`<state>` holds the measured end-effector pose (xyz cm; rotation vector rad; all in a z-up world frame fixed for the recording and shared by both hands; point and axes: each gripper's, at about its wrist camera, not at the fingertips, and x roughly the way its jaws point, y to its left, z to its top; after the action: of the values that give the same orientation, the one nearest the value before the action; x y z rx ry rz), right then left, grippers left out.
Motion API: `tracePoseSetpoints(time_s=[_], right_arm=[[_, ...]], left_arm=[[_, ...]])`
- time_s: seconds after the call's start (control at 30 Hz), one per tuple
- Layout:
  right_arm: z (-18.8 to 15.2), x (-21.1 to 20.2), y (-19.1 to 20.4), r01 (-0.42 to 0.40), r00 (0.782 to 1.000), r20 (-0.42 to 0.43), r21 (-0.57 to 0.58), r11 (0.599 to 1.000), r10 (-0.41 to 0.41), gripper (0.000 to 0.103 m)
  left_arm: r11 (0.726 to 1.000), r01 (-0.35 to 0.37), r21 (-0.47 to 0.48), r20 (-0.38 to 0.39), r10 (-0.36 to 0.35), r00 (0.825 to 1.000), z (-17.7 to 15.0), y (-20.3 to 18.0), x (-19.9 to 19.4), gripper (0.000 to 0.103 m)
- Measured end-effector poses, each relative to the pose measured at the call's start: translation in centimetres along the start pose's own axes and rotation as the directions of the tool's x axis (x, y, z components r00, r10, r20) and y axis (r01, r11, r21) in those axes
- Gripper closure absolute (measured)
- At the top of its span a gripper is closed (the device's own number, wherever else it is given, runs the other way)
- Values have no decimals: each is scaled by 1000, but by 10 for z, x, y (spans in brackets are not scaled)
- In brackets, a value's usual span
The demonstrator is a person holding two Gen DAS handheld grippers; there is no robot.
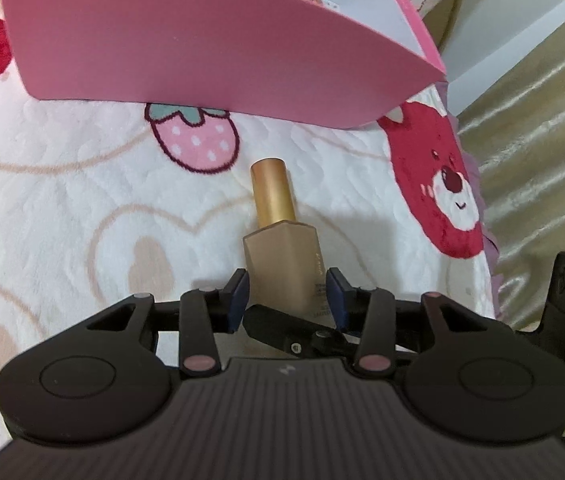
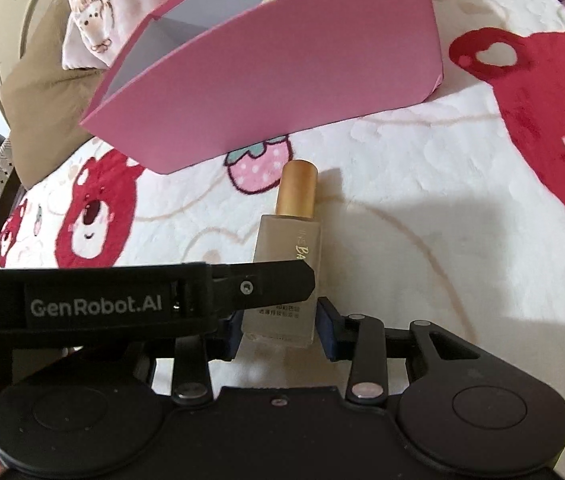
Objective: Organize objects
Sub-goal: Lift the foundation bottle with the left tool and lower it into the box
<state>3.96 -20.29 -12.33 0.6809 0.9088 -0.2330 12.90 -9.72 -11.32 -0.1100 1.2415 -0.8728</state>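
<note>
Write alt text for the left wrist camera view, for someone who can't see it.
A frosted beige bottle with a gold cap lies on a white plush blanket printed with red bears, between the left gripper's blue-padded fingers. A second black finger crosses beneath its base. Beyond it stands an open pink box.

Both views are evenly and fairly brightly lit by soft indoor light, with no hard glare. In the right wrist view a soft grey shadow falls on the blanket (image 2: 422,264) to the right of the bottle (image 2: 288,264); a fainter one lies beside it in the left wrist view. Fisheye distortion bows the pink box (image 1: 210,52) and curves the edges. The close black housings look slightly soft, and the far corners are blurred
</note>
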Motion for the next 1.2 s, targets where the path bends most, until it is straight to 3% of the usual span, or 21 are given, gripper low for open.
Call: tracePoseSetpoints(time_s=[0.23, 0.5, 0.7, 0.9, 1.2], right_arm=[[-17, -41, 18, -17, 998, 56, -35, 999, 19, 60], [1, -91, 58, -25, 988, 150, -144, 989, 47, 60], [39, -112, 78, -82, 978, 173, -182, 980, 114, 60], [83, -111, 95, -70, 972, 202, -244, 967, 121, 60], [155, -68, 84, -37, 978, 188, -243, 969, 85, 61]], left_arm=[[997, -8, 80, 56, 4, 998, -17, -29, -45, 63], [991, -15, 131, 174, -8, 985, -7, -59, -110, 63], [988, -68, 141, 229, 34, 973, 24, -76, -147, 63], [988, -80, 128, 256, 45, 966, 72, -76, -161, 63], [992, -91, 90, 229, 68, 971, 148, -57, -121, 63]])
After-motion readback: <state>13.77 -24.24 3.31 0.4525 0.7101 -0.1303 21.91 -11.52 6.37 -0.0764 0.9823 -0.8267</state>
